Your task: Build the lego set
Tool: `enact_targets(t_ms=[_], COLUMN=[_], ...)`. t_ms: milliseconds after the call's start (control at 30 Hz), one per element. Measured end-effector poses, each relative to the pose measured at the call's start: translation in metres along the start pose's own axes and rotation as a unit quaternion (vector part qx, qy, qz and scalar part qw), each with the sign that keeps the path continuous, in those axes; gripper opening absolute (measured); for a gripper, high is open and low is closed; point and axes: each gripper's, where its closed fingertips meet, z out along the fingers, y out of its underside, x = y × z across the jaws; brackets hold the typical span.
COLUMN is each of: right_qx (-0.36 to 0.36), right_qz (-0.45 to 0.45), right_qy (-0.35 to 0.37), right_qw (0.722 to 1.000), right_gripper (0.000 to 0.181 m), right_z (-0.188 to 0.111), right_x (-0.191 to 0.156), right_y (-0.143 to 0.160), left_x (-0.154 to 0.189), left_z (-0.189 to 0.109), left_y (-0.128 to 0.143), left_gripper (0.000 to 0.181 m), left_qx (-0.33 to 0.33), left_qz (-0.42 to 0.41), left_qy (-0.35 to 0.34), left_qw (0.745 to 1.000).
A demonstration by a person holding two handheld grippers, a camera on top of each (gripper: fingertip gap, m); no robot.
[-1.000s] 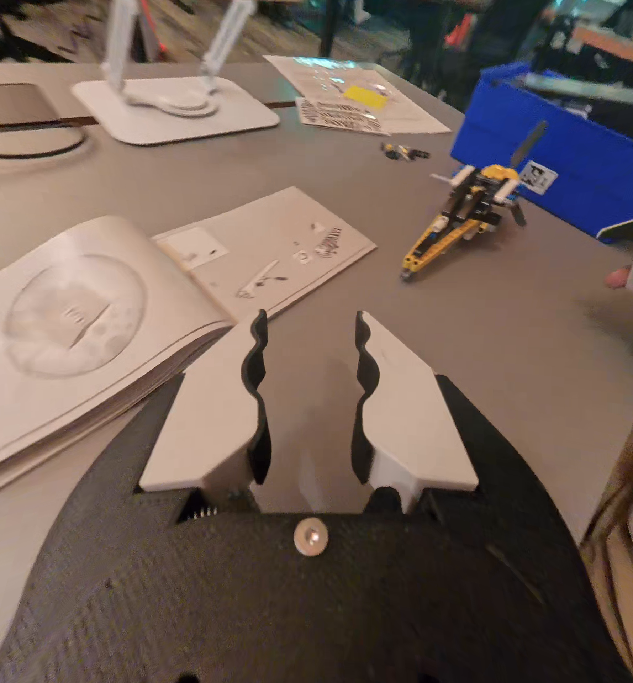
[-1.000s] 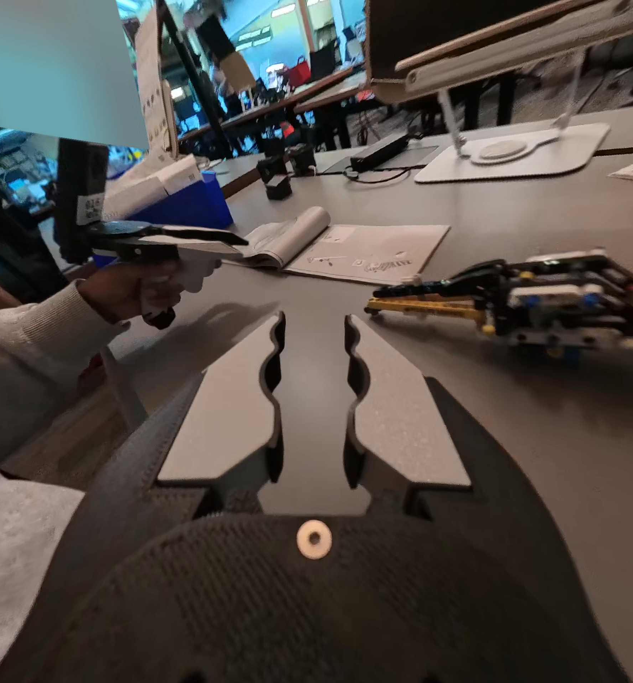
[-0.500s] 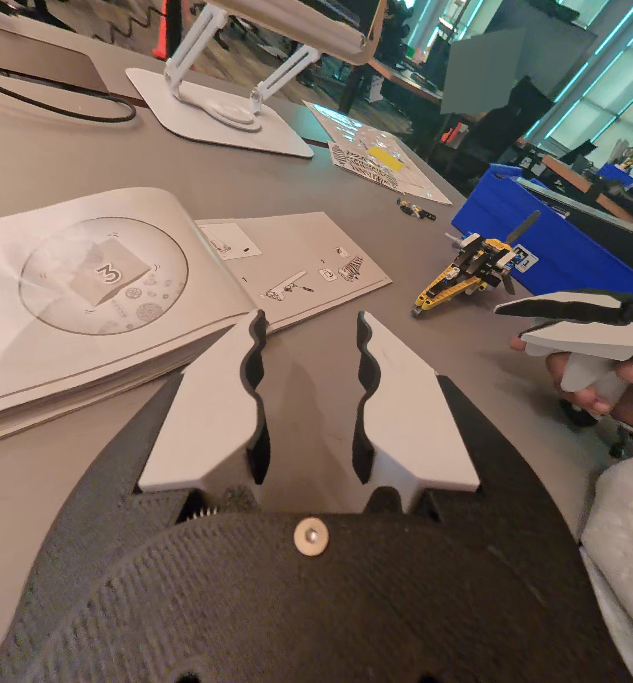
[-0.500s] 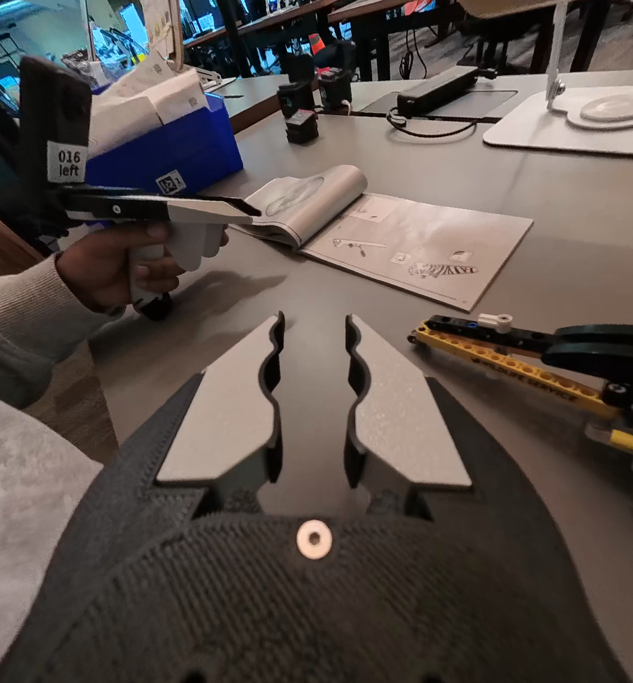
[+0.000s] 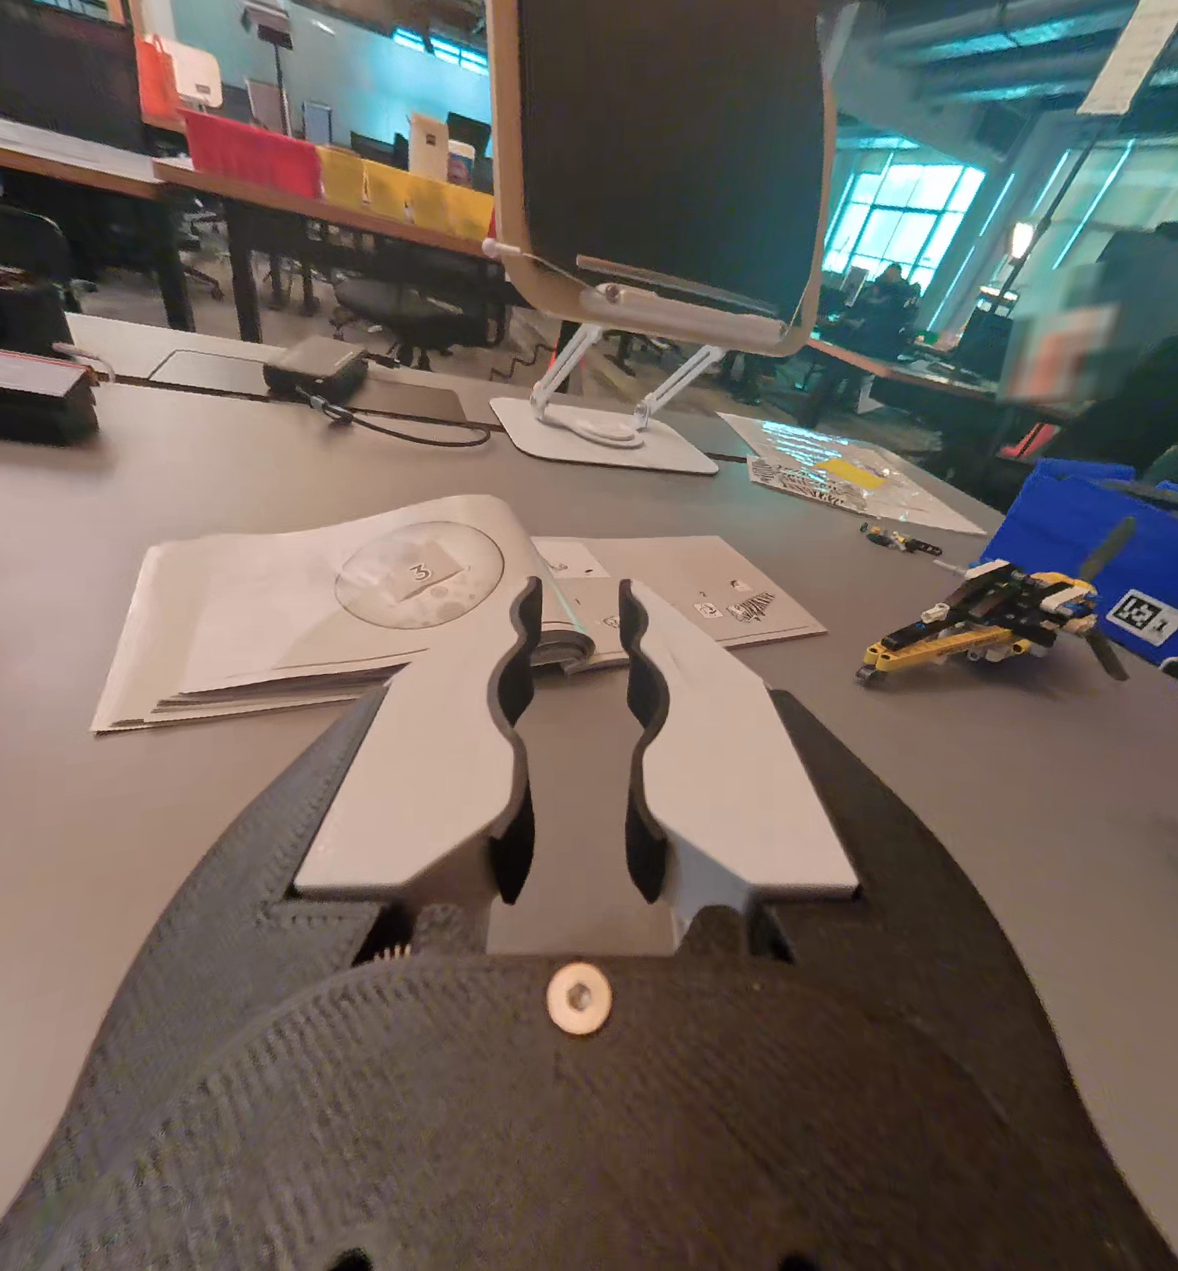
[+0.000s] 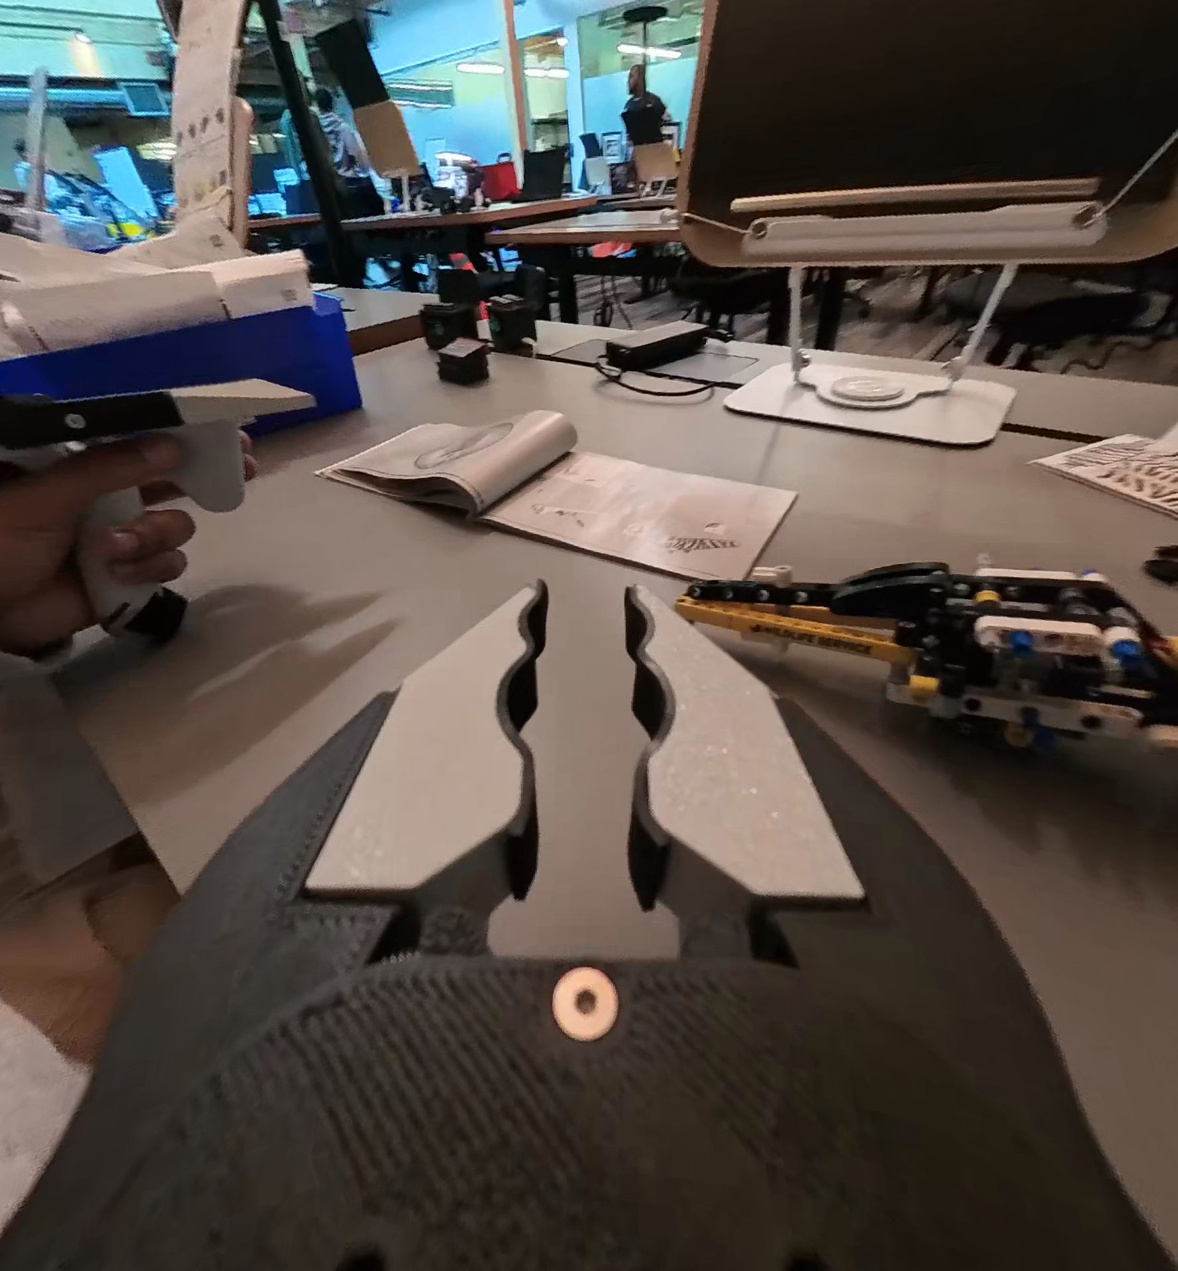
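A yellow, black and white lego model (image 5: 985, 622) lies on the grey table at the right; in the right wrist view it (image 6: 971, 646) lies just right of my fingers. An open instruction booklet (image 5: 379, 605) lies ahead of my left gripper (image 5: 579, 591), which is open and empty, its tips over the booklet's near edge. My right gripper (image 6: 582, 595) is open and empty above bare table. The booklet (image 6: 558, 488) lies beyond it. The left gripper (image 6: 159, 419), held in a hand, shows at the left of the right wrist view. A few loose lego pieces (image 5: 899, 540) lie farther back.
A white stand (image 5: 600, 433) holds a dark screen (image 5: 668, 158) at the back. A blue bin (image 5: 1122, 571) stands right of the model, another blue bin (image 6: 180, 364) at the far left. A sticker sheet (image 5: 847, 481), a black adapter with cable (image 5: 317, 368) and small black boxes (image 6: 462, 337) lie around. My right fingertips sit around 25 cm from my left ones.
Both grippers have tilted up, so more of the room behind the table shows. The left one now points across the booklet. Both stay open and empty.
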Motion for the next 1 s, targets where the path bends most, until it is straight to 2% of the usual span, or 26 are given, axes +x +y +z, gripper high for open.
enact_targets(t_ms=[67,133,200,233,333,400,467,600,700,867,1000], right_qx=[-0.004,-0.012,-0.024,-0.035,-0.101,-0.148,-0.167,-0.125,-0.1,-0.031,0.051], right_qz=[-0.006,-0.01,-0.024,-0.028,-0.015,0.0,0.007,0.019,-0.01,-0.059,-0.079], right_qy=[0.026,0.06,0.071,0.08,0.092,0.112,0.132,0.093,0.065,0.03,0.024], right_qw=[1.0,0.998,0.997,0.996,0.991,0.983,0.977,0.988,0.993,0.997,0.995], right_gripper=[0.023,0.038,0.053,0.055,0.055,0.052,0.048,0.047,0.048,0.046,0.037], right_z=[-0.001,0.002,0.009,0.013,0.026,0.031,0.033,0.037,0.035,0.024,0.005], right_x=[0.008,0.018,0.022,0.025,0.033,0.041,0.046,0.028,0.015,-0.006,-0.014], right_y=[0.001,0.003,0.005,0.008,0.025,0.04,0.046,0.032,0.025,0.006,-0.013], left_x=[0.0,-0.001,-0.008,-0.007,-0.004,0.004,0.011,0.027,0.036,0.039,0.037], left_z=[0.002,0.005,0.009,0.011,0.017,0.024,0.032,0.039,0.038,0.032,0.029], left_y=[0.003,0.007,0.013,0.017,0.029,0.034,0.033,0.037,0.033,0.03,0.025], left_gripper=[0.021,0.022,0.001,0.0,0.0,0.0,0.0,0.007,0.01,0.016,0.017], left_qx=[-0.013,-0.025,-0.045,-0.057,-0.093,-0.109,-0.107,-0.125,-0.109,-0.092,-0.072], left_qz=[-0.009,-0.033,-0.047,-0.049,-0.075,-0.095,-0.093,-0.025,0.009,-0.02,-0.016], left_qy=[0.003,0.01,-0.012,-0.012,-0.006,0.02,0.034,0.032,0.033,0.042,0.031], left_qw=[1.0,0.999,0.998,0.997,0.993,0.989,0.989,0.991,0.993,0.995,0.997])
